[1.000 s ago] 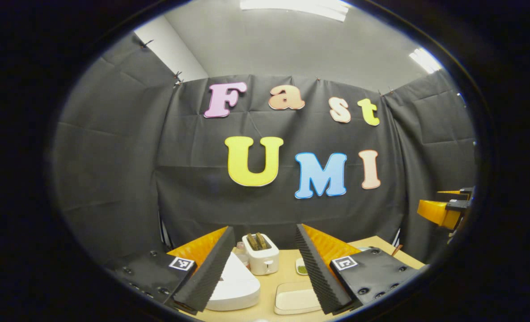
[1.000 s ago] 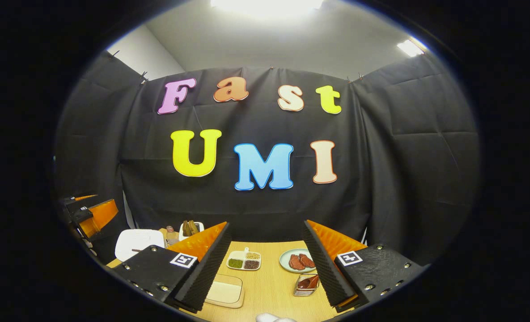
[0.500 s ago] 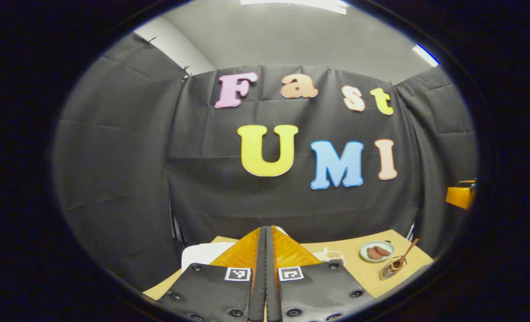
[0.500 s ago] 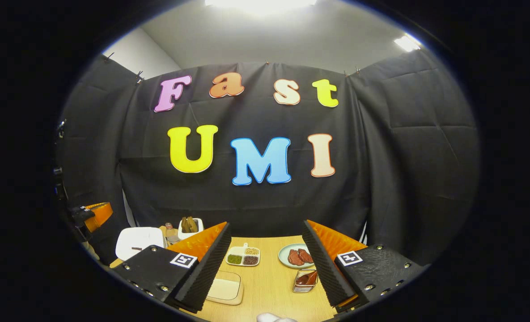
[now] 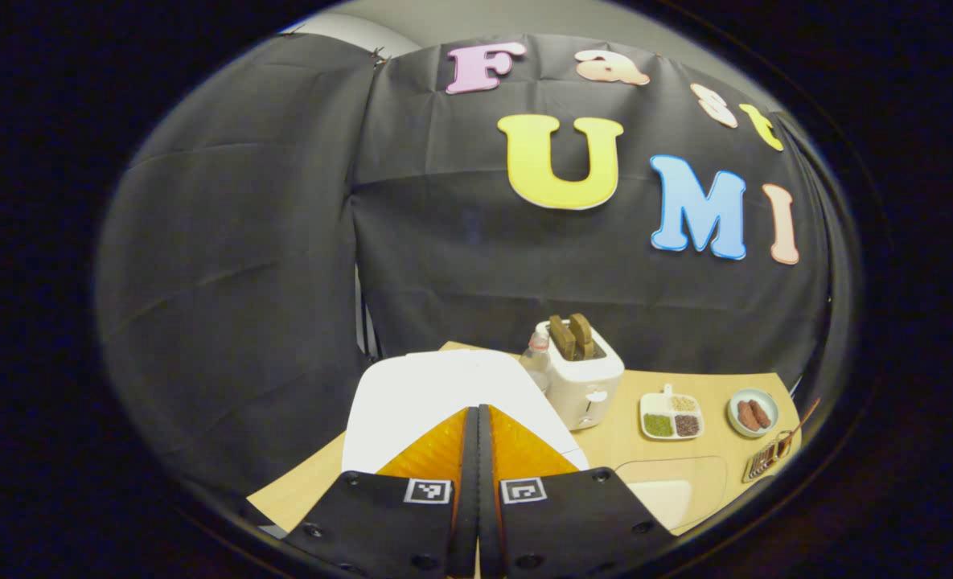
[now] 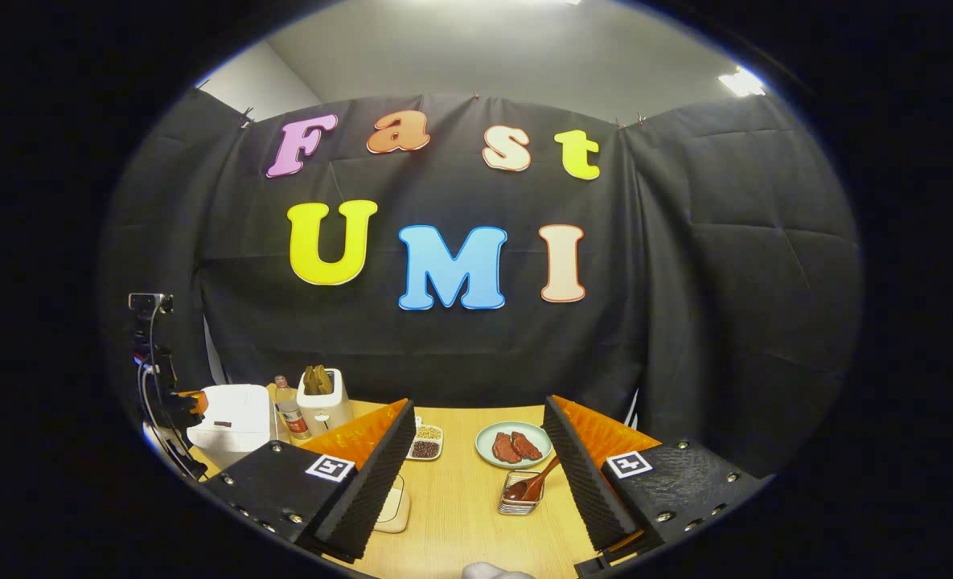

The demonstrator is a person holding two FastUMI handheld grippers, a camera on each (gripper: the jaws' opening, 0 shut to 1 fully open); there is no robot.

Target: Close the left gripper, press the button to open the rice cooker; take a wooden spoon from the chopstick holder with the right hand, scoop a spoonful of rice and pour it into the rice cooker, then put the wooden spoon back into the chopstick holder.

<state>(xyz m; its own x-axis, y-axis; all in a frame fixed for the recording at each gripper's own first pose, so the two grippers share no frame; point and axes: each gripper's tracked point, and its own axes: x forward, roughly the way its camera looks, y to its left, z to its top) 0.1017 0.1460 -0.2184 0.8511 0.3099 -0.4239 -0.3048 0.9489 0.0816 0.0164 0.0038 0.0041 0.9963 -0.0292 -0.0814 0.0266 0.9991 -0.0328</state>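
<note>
My left gripper (image 5: 477, 412) is shut with nothing between its fingers, and its tips point at the lid of the white rice cooker (image 5: 436, 390); whether they touch it I cannot tell. In the right gripper view the cooker (image 6: 231, 414) stands at the far left. My right gripper (image 6: 478, 406) is open above the table. Between its fingers and a little ahead, the metal chopstick holder (image 6: 518, 494) holds the wooden spoon (image 6: 534, 482). The holder (image 5: 766, 460) also sits at the right table edge in the left gripper view. A shallow tray of rice (image 5: 661, 492) lies right of the cooker.
A white toaster (image 5: 579, 374) with toast and a small bottle (image 5: 534, 360) stand behind the cooker. A divided dish of grains (image 5: 671, 414) and a plate of meat (image 6: 513, 445) sit mid-table. A camera on a stand (image 6: 148, 322) rises at the left edge.
The left gripper went from open to shut, then tipped down towards the rice cooker's lid. The right gripper stayed open and tipped down a little, bringing the chopstick holder between its fingers.
</note>
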